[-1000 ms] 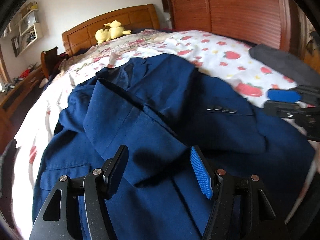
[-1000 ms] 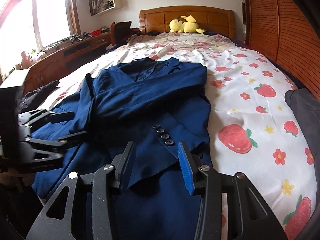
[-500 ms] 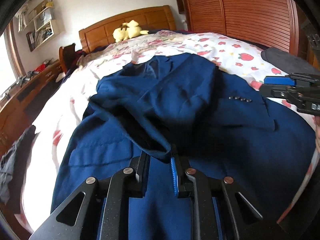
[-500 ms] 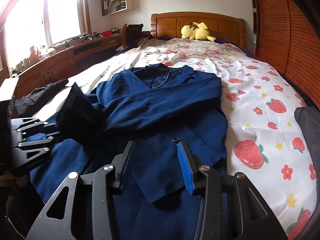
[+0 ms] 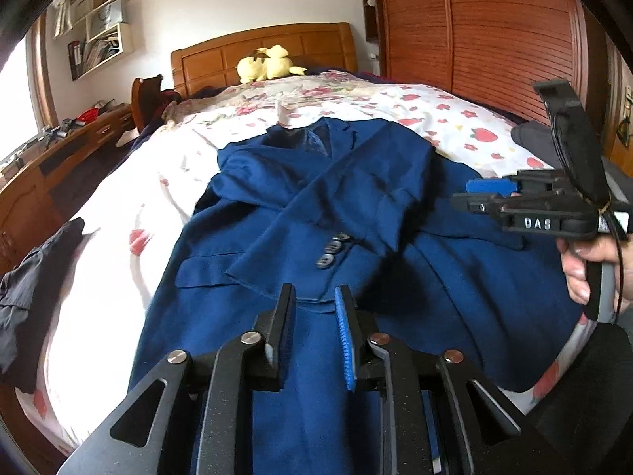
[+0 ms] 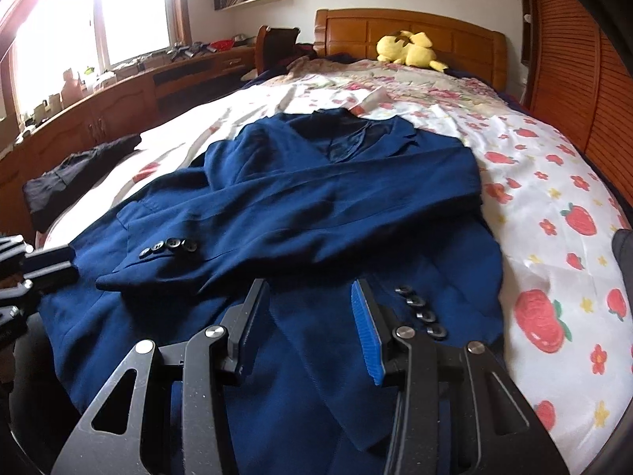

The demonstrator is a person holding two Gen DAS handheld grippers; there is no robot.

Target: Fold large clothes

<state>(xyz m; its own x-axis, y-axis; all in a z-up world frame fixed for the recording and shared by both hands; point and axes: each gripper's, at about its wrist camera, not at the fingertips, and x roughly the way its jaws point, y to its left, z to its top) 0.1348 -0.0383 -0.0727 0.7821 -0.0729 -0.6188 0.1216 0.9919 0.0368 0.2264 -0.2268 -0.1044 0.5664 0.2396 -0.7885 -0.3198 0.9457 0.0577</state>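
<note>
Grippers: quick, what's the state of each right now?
Left gripper: jaws opening, nothing between them, above the jacket.
Right gripper: open, empty, over the jacket.

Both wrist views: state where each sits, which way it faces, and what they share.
Left wrist: on the left hand-held gripper, jaws opening and empty, facing the headboard over the blue jacket; the right hand-held gripper and a hand show.
Right wrist: on the right hand-held gripper, facing likewise.
Shared: jacket, strawberry bedsheet, yellow plush toy.
</note>
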